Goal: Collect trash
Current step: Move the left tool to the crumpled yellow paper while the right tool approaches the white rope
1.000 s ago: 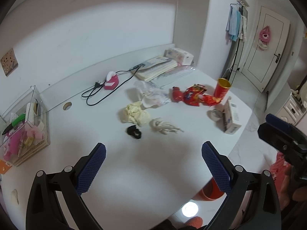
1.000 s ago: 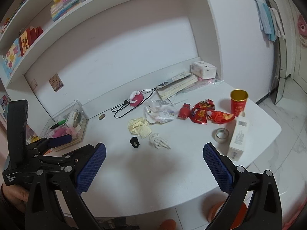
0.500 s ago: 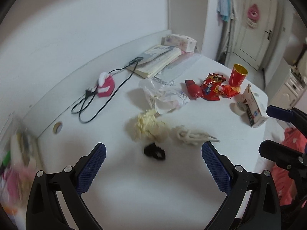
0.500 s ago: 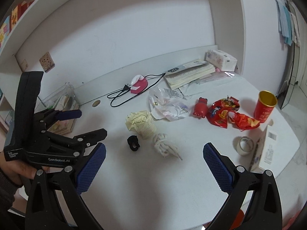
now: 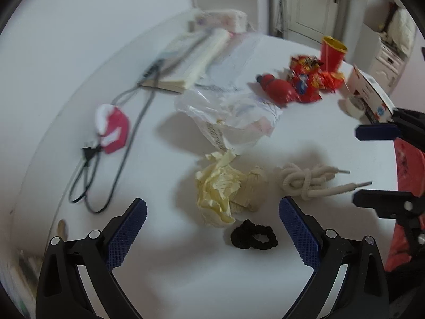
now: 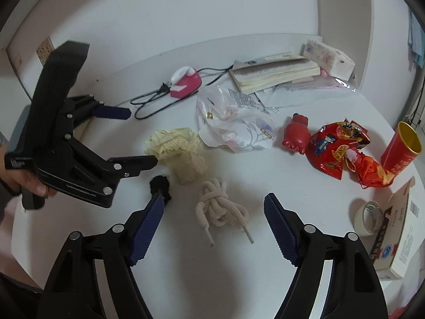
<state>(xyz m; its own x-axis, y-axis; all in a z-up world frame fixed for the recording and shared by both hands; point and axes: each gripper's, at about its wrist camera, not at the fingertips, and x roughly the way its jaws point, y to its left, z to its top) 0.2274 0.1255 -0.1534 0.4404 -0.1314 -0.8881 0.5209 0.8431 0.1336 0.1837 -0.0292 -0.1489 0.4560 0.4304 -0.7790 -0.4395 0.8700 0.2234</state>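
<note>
Looking through the right wrist view, at far left we've got the left tongs [image 6: 142, 138] gripped by a hand [image 6: 29, 183], blue pads spread wide apart with nothing between them, hanging over the white bench [image 6: 186, 279]. Just right of that sits a black hair scrunchie [image 6: 159, 184], touching the tip of our lower-left blue finger in the picture. Above it, mid-frame, there's a crumpled wad of yellow paper [image 6: 180, 151], and right below that a knotted cream rope [image 6: 220, 207], which lies in the gap ahead of the right tongs [image 6: 213, 216]. Those jaws have just been closing in a bit, but they stand apart and the pads aren't touching the rope.

Upper middle: a pink and white gadget [image 6: 184, 81] with a black cord, then a crinkled clear plastic bag [image 6: 233, 125], with an open book [image 6: 276, 73] and a tissue pack [image 6: 329, 58] behind it by the wall. Moving right, a red toy figure [image 6: 296, 134] lies on its side, touching a red snack wrapper [image 6: 340, 151]. A red can with a gold rim [image 6: 401, 150] leans at the right edge. Lower right, a roll of tape [image 6: 369, 218] sits right against a white carton [image 6: 401, 234].

The left wrist view is blurry but shows the same pile, with the yellow paper and scrunchie between its open pads.
</note>
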